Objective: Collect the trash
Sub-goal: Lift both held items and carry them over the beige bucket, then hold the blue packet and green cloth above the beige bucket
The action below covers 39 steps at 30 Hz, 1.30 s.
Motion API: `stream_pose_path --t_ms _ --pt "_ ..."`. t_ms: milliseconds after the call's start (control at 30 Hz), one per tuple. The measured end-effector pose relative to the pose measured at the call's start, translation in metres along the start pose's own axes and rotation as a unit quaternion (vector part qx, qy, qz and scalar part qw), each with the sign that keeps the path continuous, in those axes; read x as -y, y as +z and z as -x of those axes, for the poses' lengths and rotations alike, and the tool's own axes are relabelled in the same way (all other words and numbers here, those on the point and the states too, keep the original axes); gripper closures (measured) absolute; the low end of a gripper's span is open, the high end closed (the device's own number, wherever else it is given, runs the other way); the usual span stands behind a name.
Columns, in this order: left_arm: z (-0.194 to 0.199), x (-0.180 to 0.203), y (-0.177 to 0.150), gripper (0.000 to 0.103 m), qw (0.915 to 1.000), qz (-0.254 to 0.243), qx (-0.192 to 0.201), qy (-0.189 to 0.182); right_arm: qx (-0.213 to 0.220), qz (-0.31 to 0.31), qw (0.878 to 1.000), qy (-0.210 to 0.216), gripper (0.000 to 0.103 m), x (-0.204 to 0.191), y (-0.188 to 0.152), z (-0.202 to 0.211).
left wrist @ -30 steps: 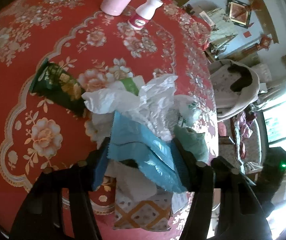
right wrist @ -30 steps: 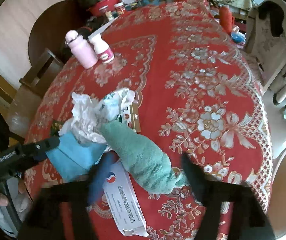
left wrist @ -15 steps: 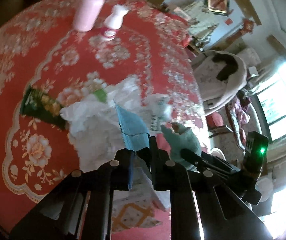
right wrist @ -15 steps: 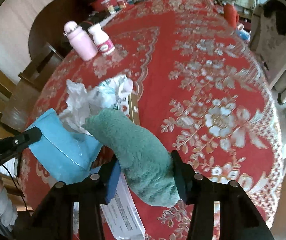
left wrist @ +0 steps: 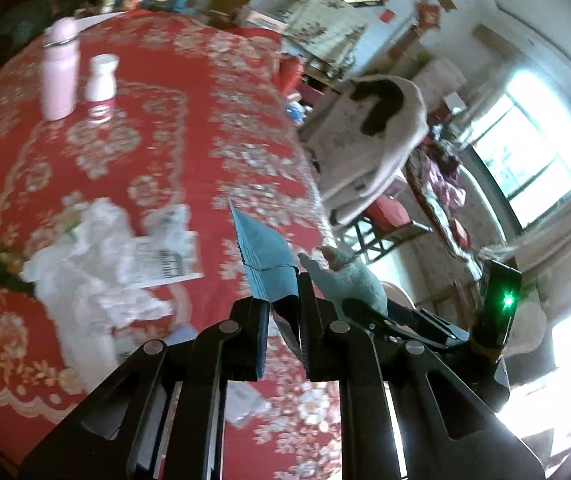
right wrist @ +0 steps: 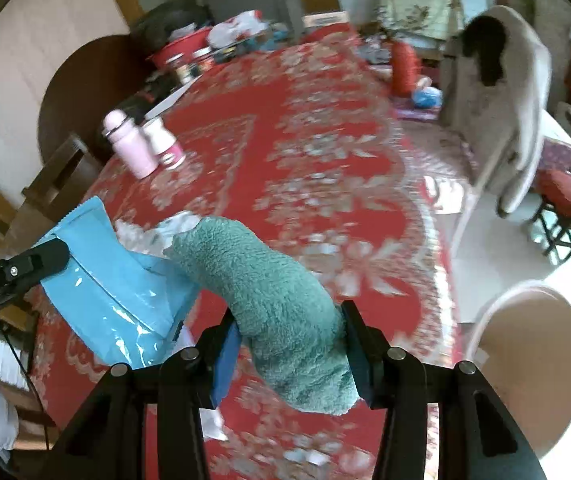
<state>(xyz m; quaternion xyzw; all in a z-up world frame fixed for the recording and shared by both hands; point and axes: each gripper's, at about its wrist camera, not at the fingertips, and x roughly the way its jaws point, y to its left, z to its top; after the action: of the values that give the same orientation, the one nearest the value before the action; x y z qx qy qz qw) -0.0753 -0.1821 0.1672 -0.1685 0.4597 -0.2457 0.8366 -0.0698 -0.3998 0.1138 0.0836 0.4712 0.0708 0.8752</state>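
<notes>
Blue glossy plastic wrapper (left wrist: 263, 258) is pinched in the left hand-held gripper (left wrist: 283, 320); the right hand-held gripper (right wrist: 289, 344) clamps a fuzzy green cloth roll (right wrist: 269, 292). Crumpled white tissues (left wrist: 85, 276) at left remain on the red floral table (left wrist: 189, 92), uncollected.

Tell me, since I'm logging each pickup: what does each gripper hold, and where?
The left gripper pinches a blue plastic wrapper by one edge. The right gripper clamps a green fuzzy sock around its lower middle.
</notes>
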Motion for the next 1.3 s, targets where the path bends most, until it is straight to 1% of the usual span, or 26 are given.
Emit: stream_pose_path --t_ms 167,367,633,800,900,1100,1300 --pt "-0.020 0.039 -0.003 0.092 0.9993 -0.029 -0.017 -0.015 0.015 -0.030 0.999 -0.031 0.056 0.038 -0.011 0.025" --pt "-0.049 0.079 -0.012 0.092 0.9972 -0.054 -0.040 -0.034 0.023 -0.061 0.995 -0.069 0.056 0.081 -0.028 0.049" --pt "-0.090 0.132 -0.030 0.092 0.9922 -0.085 -0.074 -0.054 0.017 -0.095 0.990 -0.102 0.056 0.133 -0.052 0.069" --pt "-0.118 0.159 -0.039 0.092 0.9892 -0.100 -0.092 -0.055 0.012 -0.117 0.986 -0.116 0.056 0.163 -0.064 0.076" --pt "-0.135 0.170 -0.045 0.092 0.9875 -0.112 -0.101 -0.047 0.007 -0.129 0.983 -0.127 0.056 0.179 -0.071 0.077" --pt "-0.176 0.192 -0.062 0.092 0.9813 -0.152 -0.118 -0.003 -0.008 -0.165 0.976 -0.140 0.056 0.213 -0.085 0.075" --pt "-0.207 0.204 -0.075 0.092 0.9761 -0.172 -0.133 0.014 -0.024 -0.189 0.970 -0.148 0.056 0.239 -0.097 0.073"
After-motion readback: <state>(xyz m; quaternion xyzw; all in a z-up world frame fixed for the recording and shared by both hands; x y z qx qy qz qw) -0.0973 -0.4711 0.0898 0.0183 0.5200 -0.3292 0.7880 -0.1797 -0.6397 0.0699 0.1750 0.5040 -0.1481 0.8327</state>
